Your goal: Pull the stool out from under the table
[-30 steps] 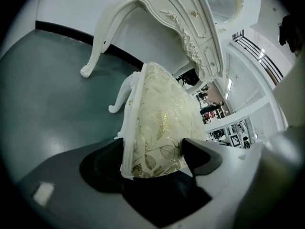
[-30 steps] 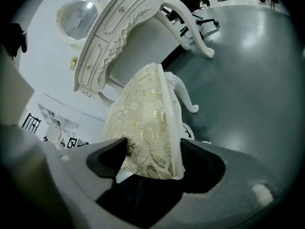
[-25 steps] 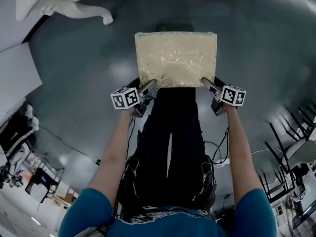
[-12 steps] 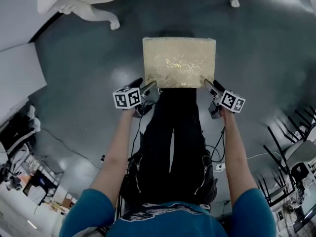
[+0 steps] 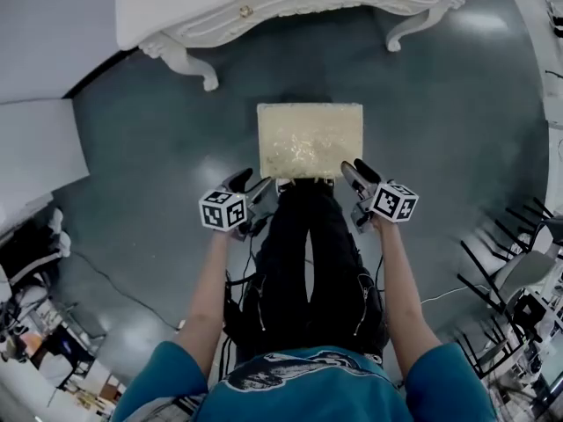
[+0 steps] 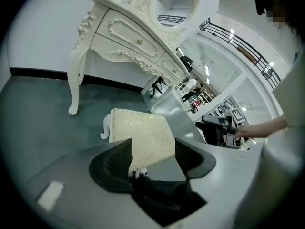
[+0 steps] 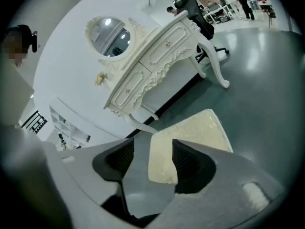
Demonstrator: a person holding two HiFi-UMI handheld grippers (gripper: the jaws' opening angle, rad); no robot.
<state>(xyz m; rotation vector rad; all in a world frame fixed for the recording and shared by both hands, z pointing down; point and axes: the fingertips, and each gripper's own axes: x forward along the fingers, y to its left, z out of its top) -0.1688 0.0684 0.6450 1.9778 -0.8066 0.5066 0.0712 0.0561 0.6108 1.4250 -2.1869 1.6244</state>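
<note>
The stool (image 5: 310, 139), with a cream cushioned seat and white legs, stands on the dark floor out in front of the white dressing table (image 5: 290, 7). My left gripper (image 5: 264, 187) hangs just off the seat's near left corner, and my right gripper (image 5: 349, 172) just off its near right corner. Both pairs of jaws are closing with nothing pressed between them. In the left gripper view the stool (image 6: 140, 132) shows beyond the left gripper (image 6: 153, 154). In the right gripper view the stool (image 7: 190, 137) lies past the right gripper (image 7: 152, 159).
The dressing table (image 6: 128, 37) carries drawers and an oval mirror (image 7: 110, 36). A white wall panel (image 5: 35, 148) stands at the left. Black chair frames (image 5: 510, 262) crowd the right, and cables trail on the floor (image 5: 114, 271). My own legs (image 5: 303, 262) fill the space under the grippers.
Both grippers have come off the stool's near corners and drawn back toward me, jaws narrower. The view has pulled back, so the stool looks smaller and more of the dressing table shows.
</note>
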